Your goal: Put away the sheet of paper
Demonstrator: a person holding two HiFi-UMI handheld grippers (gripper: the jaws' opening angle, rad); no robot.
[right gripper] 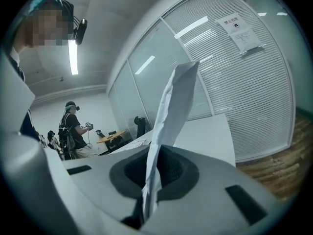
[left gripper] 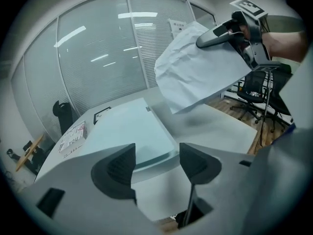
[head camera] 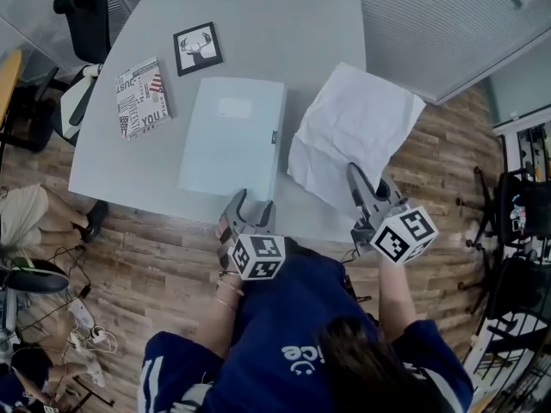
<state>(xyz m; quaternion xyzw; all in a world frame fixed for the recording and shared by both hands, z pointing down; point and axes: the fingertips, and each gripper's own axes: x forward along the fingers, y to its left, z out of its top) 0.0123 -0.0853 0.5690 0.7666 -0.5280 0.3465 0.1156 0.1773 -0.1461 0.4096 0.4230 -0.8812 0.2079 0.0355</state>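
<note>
A creased white sheet of paper [head camera: 353,136] hangs lifted over the table's right front part. My right gripper [head camera: 355,179] is shut on its near edge. In the right gripper view the sheet [right gripper: 171,116] stands edge-on, pinched between the pads. The left gripper view shows the raised sheet [left gripper: 195,77] with the right gripper [left gripper: 230,31] at its top corner. A pale blue-green folder [head camera: 232,136] lies closed in the middle of the table. My left gripper [head camera: 252,205] is open at the folder's near edge, nothing between its jaws; the folder [left gripper: 132,131] lies just beyond them.
The grey table [head camera: 258,24] also bears a printed book [head camera: 142,97] at the left and a small framed deer picture [head camera: 197,48] behind it. A black chair [head camera: 86,20] stands at the far left corner, an office chair [head camera: 516,205] at the right. A person [right gripper: 73,129] stands far off.
</note>
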